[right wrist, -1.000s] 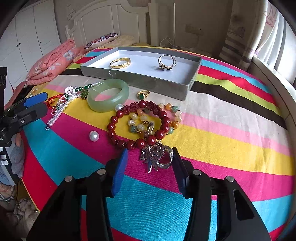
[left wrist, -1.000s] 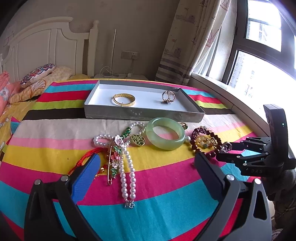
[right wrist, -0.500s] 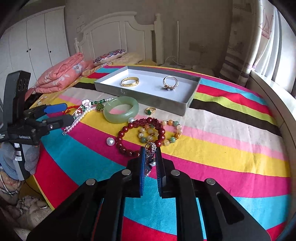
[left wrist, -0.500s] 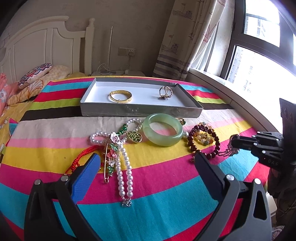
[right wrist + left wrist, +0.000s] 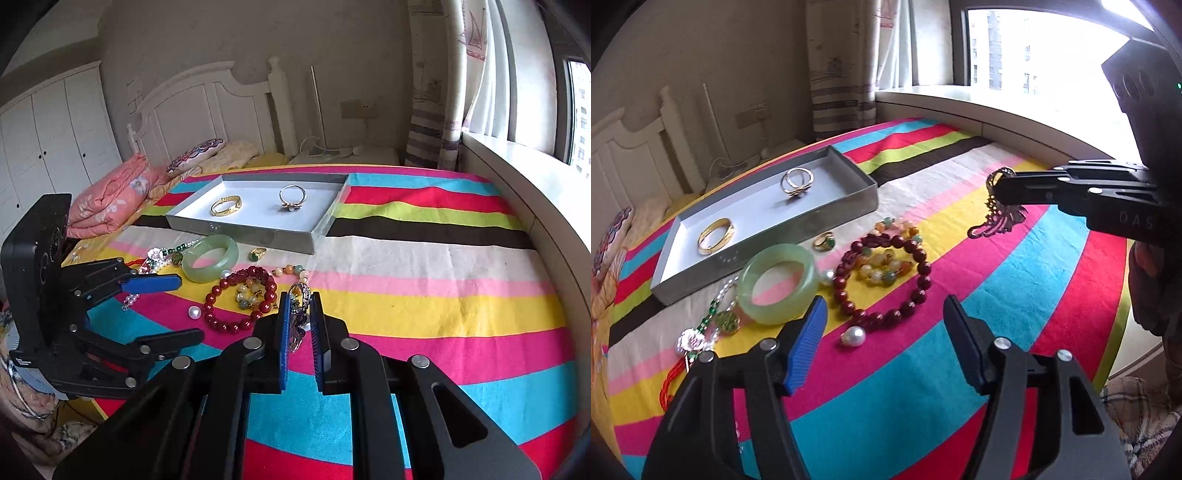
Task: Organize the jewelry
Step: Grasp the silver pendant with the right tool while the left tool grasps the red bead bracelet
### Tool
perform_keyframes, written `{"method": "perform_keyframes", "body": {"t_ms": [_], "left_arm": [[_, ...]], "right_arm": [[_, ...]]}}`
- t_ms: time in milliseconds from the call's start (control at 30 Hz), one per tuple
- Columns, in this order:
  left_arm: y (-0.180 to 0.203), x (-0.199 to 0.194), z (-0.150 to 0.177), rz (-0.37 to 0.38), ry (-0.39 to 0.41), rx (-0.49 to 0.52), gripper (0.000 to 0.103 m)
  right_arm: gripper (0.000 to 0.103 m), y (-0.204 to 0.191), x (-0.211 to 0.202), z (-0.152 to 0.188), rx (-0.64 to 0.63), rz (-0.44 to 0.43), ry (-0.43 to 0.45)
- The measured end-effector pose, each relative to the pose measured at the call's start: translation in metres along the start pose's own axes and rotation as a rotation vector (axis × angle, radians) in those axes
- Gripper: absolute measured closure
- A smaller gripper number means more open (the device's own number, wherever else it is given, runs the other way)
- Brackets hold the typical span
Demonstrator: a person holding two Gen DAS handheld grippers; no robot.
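With a gold bangle (image 5: 226,205) and a ring (image 5: 292,197) already in the far grey tray (image 5: 328,225), the right hand-held gripper (image 5: 300,325) is clamped on a silver brooch (image 5: 298,317) lifted off the bed (image 5: 424,295), while the left hand-held gripper (image 5: 882,339), jaws closing on nothing, hovers near the red bead bracelet (image 5: 886,280), jade bangle (image 5: 777,282) and pearl (image 5: 853,336) left outside.

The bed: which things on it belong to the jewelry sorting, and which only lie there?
Belong to the job:
- grey tray, holding gold bangle and ring
- brooch, clamped in right gripper
- jade bangle
- red bead bracelet
- loose pearl
- green-stone ring

Only lying there:
- pink quilt
- patterned pillow
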State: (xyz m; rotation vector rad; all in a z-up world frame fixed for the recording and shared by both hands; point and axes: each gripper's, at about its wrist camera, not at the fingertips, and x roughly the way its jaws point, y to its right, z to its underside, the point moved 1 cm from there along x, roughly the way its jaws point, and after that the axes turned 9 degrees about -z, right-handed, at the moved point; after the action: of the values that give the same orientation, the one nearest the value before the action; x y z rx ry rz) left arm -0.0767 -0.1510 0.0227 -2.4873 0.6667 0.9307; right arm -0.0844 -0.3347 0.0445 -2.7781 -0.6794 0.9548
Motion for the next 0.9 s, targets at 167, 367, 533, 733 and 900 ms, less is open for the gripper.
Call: {"method": "perform_keyframes", "body": {"t_ms": [167, 367, 533, 733, 900], "left_arm": [[0.021, 0.031, -0.009, 0.033, -0.085, 0.066, 0.072], [0.02, 0.043, -0.01, 0.068, -0.105, 0.066, 0.092], [0.015, 0.034, -0.011, 0.073, -0.061, 0.019, 0.092], [-0.003, 0.004, -0.022, 0.046, 0.024, -0.062, 0.092], [-0.025, -0.007, -0.04, 0.005, 0.058, -0.091, 0.092]], "right_arm": [[0.09, 0.01, -0.005, 0.003, 0.027, -0.008, 0.013], [0.09, 0.018, -0.01, 0.007, 0.045, -0.015, 0.034], [0.09, 0.02, -0.013, 0.012, 0.049, -0.02, 0.041], [0.09, 0.021, -0.013, 0.015, 0.055, -0.026, 0.041], [0.09, 0.014, -0.011, 0.013, 0.04, -0.037, 0.043]]}}
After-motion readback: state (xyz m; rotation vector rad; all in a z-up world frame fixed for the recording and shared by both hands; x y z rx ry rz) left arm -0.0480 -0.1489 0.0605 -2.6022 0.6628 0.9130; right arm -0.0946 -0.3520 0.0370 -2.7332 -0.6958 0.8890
